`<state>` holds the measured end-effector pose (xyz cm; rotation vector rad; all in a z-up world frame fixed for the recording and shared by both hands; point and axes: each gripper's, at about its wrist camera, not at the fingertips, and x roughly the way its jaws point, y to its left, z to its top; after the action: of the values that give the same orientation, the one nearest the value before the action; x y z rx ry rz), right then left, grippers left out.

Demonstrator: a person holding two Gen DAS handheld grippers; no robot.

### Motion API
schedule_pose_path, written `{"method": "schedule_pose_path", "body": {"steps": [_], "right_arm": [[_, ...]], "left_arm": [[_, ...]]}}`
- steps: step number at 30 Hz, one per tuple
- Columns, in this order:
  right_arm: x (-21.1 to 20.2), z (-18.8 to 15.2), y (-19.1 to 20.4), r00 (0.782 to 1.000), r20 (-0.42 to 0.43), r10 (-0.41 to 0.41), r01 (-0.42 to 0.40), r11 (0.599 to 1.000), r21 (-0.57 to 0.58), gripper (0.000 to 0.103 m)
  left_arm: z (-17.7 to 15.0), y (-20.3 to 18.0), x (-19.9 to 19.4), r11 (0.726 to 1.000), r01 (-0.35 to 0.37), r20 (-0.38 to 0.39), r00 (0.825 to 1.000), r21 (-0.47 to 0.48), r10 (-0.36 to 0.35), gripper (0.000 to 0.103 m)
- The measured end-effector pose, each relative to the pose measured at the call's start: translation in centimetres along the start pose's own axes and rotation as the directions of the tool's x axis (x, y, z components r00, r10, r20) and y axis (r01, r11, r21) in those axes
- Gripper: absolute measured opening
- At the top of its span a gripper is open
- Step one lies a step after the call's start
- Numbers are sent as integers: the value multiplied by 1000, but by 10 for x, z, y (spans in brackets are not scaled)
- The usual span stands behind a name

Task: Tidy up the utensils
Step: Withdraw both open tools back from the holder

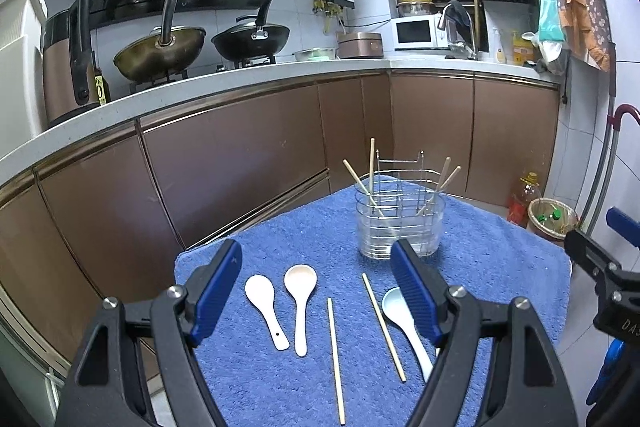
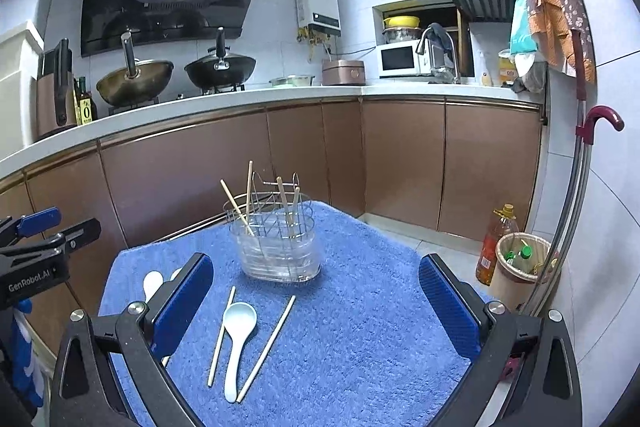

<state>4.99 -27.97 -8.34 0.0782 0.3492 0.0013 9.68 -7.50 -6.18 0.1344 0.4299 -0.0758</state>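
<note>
A clear utensil holder (image 1: 400, 223) with a wire rack stands at the far side of the blue towel (image 1: 280, 227) and has several chopsticks leaning in it. On the towel lie a white spoon (image 1: 266, 311), a cream spoon (image 1: 301, 301), two loose chopsticks (image 1: 335, 359) (image 1: 384, 327) and a pale blue spoon (image 1: 402, 319). My left gripper (image 1: 318, 255) hovers open above the spoons, holding nothing. My right gripper (image 2: 316, 263) is open and empty above the pale blue spoon (image 2: 236, 339), its flanking chopsticks (image 2: 267, 347) and the holder (image 2: 276, 247). Its left finger hides part of the white spoons (image 2: 152, 283).
The towel-covered surface stands in front of brown kitchen cabinets (image 2: 400, 155). On the floor to the right are an oil bottle (image 2: 494, 247), a bin (image 2: 520, 263) with bottles in it and a leaning metal pole (image 2: 568, 227). The towel's right half (image 2: 360, 307) is bare.
</note>
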Motion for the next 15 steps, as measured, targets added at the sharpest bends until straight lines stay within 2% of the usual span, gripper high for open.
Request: {"method": "schedule_pose_path", "body": {"steps": [4,15], "right_arm": [[7,-3,2,1000,-23,3,-3,1000,-7,103],[35,-13,0,994,-110,20,-21,1000,-9,91]], "left_arm": [[-1,-1,7,1000,7,-16,1000,7,-7,75],[-6,-4,34,999,39,-90,995,17,-37,75]]}}
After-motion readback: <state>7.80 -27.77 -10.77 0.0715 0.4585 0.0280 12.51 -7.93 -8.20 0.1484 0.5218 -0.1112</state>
